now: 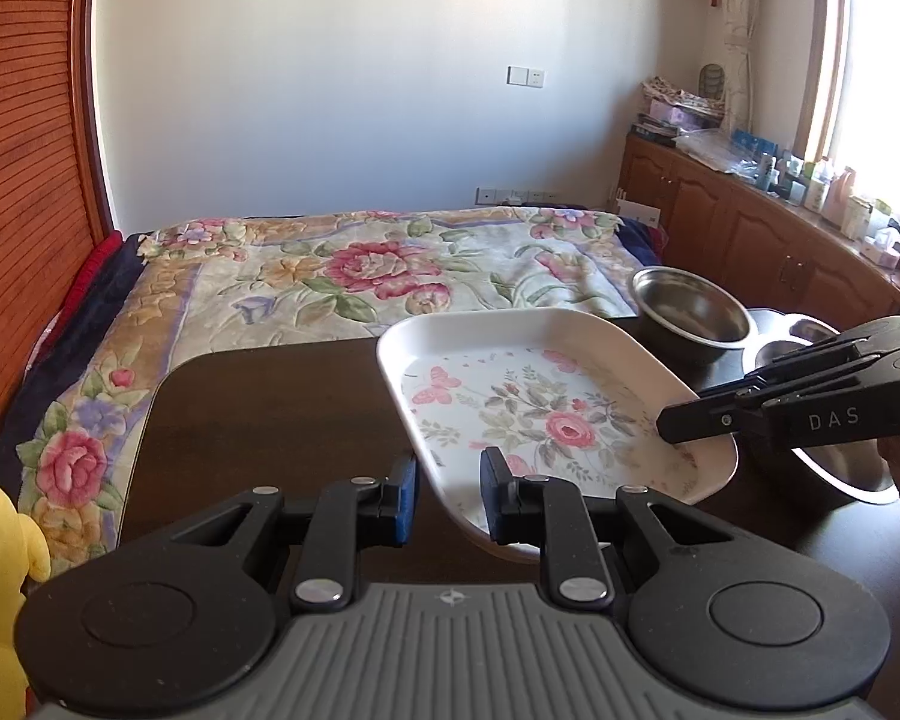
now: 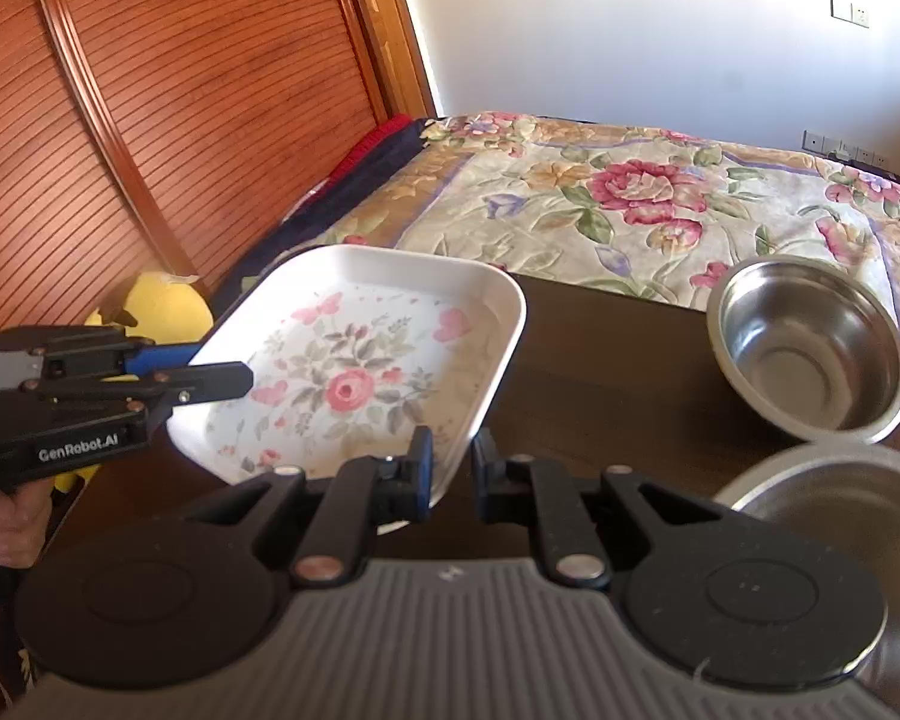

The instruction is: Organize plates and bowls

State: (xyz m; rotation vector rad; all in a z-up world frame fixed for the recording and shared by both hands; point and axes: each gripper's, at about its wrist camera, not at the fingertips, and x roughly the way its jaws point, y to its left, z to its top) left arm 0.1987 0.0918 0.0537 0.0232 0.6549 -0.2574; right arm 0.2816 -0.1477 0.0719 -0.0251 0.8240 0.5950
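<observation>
Above dark tabletop (image 1: 270, 396): floral tray (image 1: 528, 414) tilted, rim pinched by left tool (image 1: 448, 495) and right tool (image 2: 453, 468); steel bowl (image 2: 810, 348) beside.

Dark table (image 1: 258, 408) before a floral bedspread (image 1: 360, 270); yellow plush toy (image 2: 162, 306); cluttered wooden cabinets (image 1: 750, 228).
</observation>
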